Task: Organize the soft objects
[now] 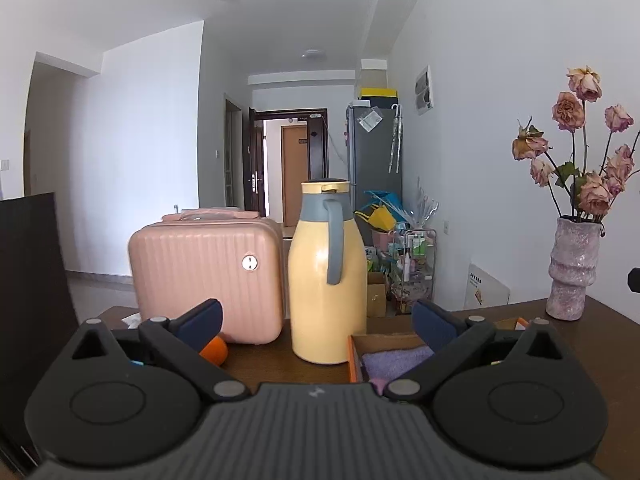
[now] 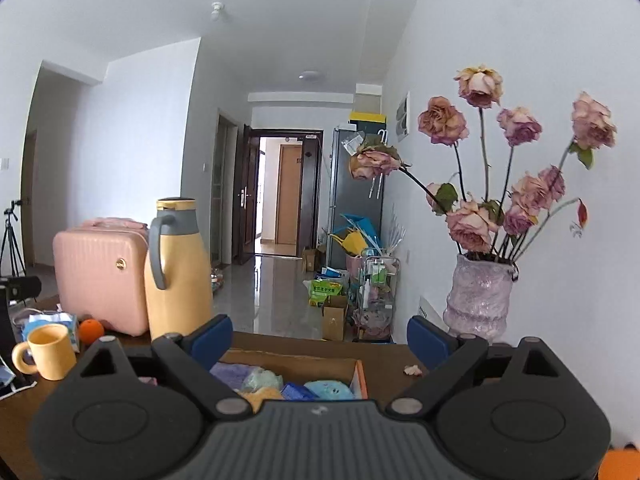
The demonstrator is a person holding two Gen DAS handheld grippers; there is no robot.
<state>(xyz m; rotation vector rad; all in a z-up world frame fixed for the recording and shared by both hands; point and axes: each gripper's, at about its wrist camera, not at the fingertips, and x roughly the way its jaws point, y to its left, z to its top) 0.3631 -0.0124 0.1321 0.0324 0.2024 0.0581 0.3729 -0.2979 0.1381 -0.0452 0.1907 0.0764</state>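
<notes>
Left wrist view first, reading from its left edge: a dark panel (image 1: 28, 280) stands at the table's (image 1: 600, 344) near corner, then a pink case (image 1: 200, 276), with an orange ball (image 1: 216, 350) peeking out low in front of it, and a yellow flask (image 1: 326, 276) just beside the case. Right of the flask sits the cardboard box (image 1: 356, 356) with its orange rim, and a purple towel (image 1: 396, 360) lies folded inside it; furthest right is a vase of dried roses (image 1: 572, 268). The left gripper (image 1: 317, 322) has its jaws spread wide with nothing between them, pointing over the box toward the flask. From the right wrist view, again left to right, a yellow mug (image 2: 48, 352) and a tissue pack (image 2: 60, 322) sit near the ball, case and flask, and the box holds several soft things side by side: the towel, a pale green piece (image 2: 260, 380), a yellow-orange plush (image 2: 262, 394), a dark blue cloth (image 2: 296, 392) and a light blue plush (image 2: 330, 388). The right gripper (image 2: 320, 338) is likewise wide apart and empty above the box. My judgement is that the sorting is nearly or wholly finished: the soft items seen are all in the box, and only hard objects and a small petal (image 2: 412, 370) remain on the bare wood. Whether more cloth waits outside these views cannot be told.
</notes>
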